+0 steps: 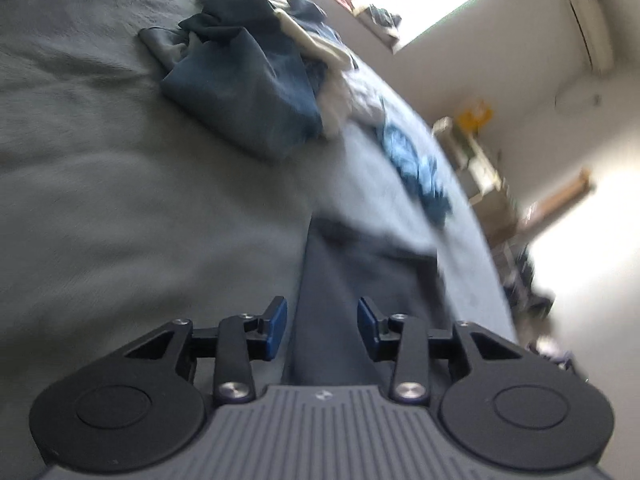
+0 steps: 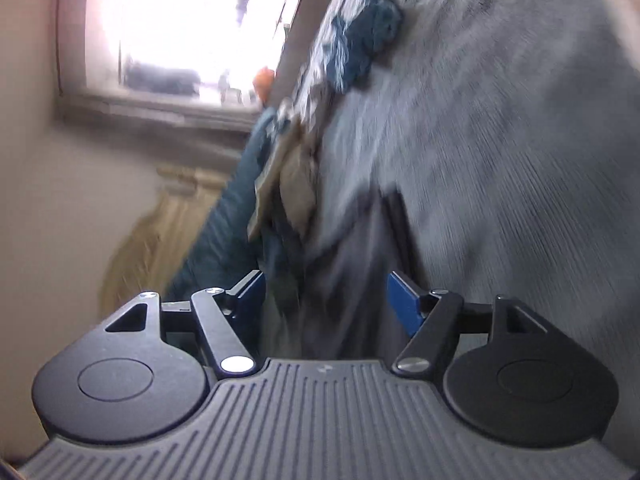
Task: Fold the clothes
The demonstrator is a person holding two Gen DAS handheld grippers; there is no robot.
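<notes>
Left wrist view: the left gripper tilts down over a grey bed, jaws partly apart and gripping nothing; a dark garment lies beneath them; a clothes pile sits beyond. Right wrist view: the right gripper is rolled sideways, jaws wide and empty, above the same garment; everything is blurred; no writing is legible.

A wide bed with a grey, softly creased cover fills most of both views. Beyond its far edge stands a pale wall with a bright window, its glare washing out the panes. To the right in the left wrist view, a blurred light shelf unit stands against the wall. Daylight is strong and cool.
</notes>
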